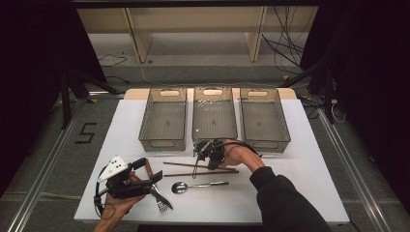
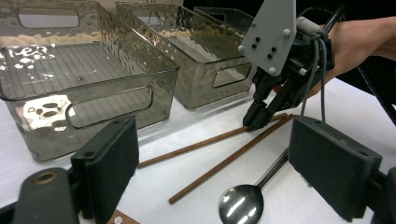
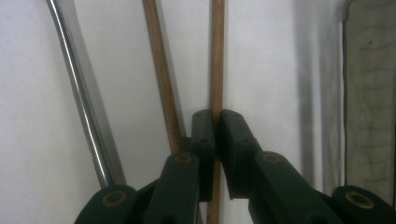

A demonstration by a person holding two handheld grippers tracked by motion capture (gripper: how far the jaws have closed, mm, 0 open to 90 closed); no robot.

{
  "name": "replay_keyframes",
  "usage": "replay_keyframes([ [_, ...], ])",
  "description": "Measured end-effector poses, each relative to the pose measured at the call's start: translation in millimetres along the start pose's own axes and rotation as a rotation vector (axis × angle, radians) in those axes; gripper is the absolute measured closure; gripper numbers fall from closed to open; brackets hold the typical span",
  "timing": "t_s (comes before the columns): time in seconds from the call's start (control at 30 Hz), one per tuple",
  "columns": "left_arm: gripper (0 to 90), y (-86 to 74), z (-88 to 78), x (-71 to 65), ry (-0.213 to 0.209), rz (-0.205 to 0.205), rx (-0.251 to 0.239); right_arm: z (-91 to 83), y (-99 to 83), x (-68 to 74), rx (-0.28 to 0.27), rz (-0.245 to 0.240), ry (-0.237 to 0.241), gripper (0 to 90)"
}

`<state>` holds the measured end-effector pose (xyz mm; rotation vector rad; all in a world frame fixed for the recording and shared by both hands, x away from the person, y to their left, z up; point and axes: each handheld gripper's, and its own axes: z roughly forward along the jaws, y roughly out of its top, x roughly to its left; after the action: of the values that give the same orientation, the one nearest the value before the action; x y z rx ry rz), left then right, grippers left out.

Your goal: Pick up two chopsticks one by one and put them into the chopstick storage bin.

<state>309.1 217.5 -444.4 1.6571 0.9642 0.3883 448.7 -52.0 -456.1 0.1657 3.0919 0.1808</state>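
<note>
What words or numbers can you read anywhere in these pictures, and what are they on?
"5": a big black number marked on the grey floor, left of the white table.
Nothing else can be read: the three clear bins, the chopsticks, the spoon and the fork show no words, labels or brands.

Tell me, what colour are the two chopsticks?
Brown wood; the chopsticks show best in the right gripper view.
</note>
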Motion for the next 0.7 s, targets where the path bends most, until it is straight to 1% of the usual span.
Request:
replay_keyframes([
  [0.1, 15.7, 0.0, -0.2, 0.4, 0.003, -0.001, -0.001, 0.2, -0.7, 1.5, -0.015, -0.01, -0.013, 84.9],
  [0.2, 15.7, 0.1, -0.5, 0.6, 0.004, 0.0, -0.001, -3.9, -0.3, 2.3, -0.021, -0.011, -0.016, 84.9],
  [0.23, 15.7, 0.1, -0.7, 0.7, 0.004, -0.002, -0.002, -5.4, -0.2, 2.6, -0.044, -0.015, -0.017, 84.9],
  [0.33, 15.7, 0.2, -0.8, 0.6, 0.007, -0.006, -0.006, -11.5, 0.6, 3.8, -0.063, -0.011, -0.023, 84.9],
  [0.43, 15.7, 0.2, -1.0, 0.7, 0.01, -0.009, -0.008, -17.6, 0.1, 4.0, -0.102, 0.0, -0.026, 85.0],
  [0.47, 15.7, 0.2, -1.0, 0.7, 0.01, -0.009, -0.008, -17.6, 0.1, 4.0, -0.102, 0.0, -0.026, 85.0],
  [0.5, 15.8, 0.2, -1.0, 0.7, 0.011, -0.009, -0.008, -22.2, -0.2, 4.5, -0.134, 0.012, -0.022, 84.9],
  [0.53, 15.7, 0.2, -1.1, 0.8, 0.011, -0.009, -0.008, -24.9, -0.2, 4.5, -0.144, 0.02, -0.025, 84.9],
  [0.57, 15.7, 0.3, -1.0, 0.8, 0.011, -0.008, -0.008, -26.3, -0.4, 4.3, -0.171, 0.03, -0.02, 85.0],
  [0.7, 15.7, 0.3, -1.2, 0.6, 0.012, -0.009, -0.009, -32.5, 0.5, 3.8, -0.223, 0.065, -0.024, 84.9],
])
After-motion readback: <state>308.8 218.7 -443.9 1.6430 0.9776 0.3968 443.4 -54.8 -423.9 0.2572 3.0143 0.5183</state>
